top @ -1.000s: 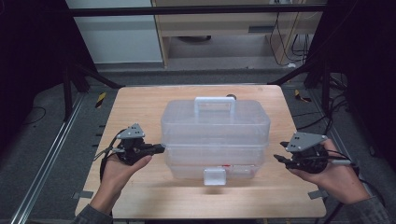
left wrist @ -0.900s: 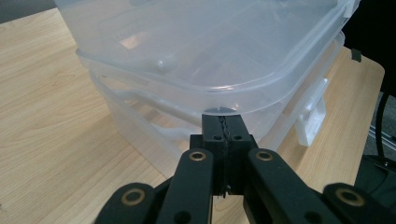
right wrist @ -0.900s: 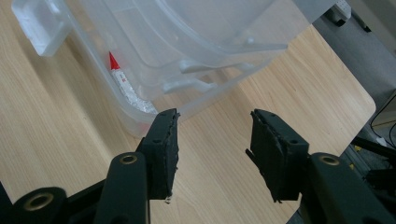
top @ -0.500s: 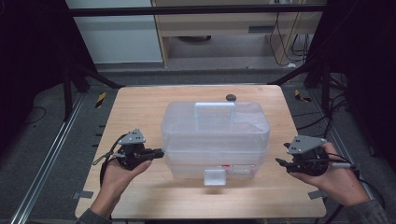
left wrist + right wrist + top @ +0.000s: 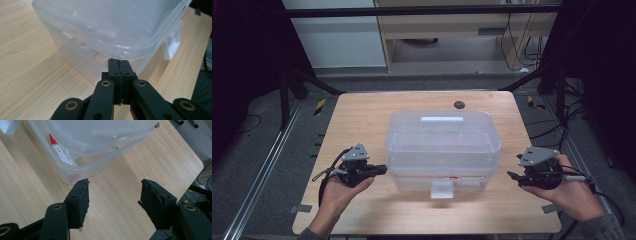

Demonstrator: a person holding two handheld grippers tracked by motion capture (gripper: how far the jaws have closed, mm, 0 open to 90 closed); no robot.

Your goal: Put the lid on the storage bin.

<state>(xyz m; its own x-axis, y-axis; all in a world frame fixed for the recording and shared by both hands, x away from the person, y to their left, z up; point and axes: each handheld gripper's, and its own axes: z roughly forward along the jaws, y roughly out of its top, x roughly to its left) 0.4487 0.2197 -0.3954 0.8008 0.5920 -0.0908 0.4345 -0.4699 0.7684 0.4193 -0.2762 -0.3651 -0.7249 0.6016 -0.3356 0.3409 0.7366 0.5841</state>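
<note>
My left gripper (image 5: pixel 119 65), jaws pressed together and empty, points at the lid rim of the clear plastic lidded storage box (image 5: pixel 442 145) just ahead of it. My right gripper (image 5: pixel 113 195), jaws spread apart, hovers above the pale wooden worktop (image 5: pixel 362 115), the box's corner ahead to its left; beyond lies a red-capped tube (image 5: pixel 58 150) inside the box.

Bright overhead light on the table (image 5: pixel 362 125), dark surroundings; glare on the box lid (image 5: pixel 120 46), soft focus.
</note>
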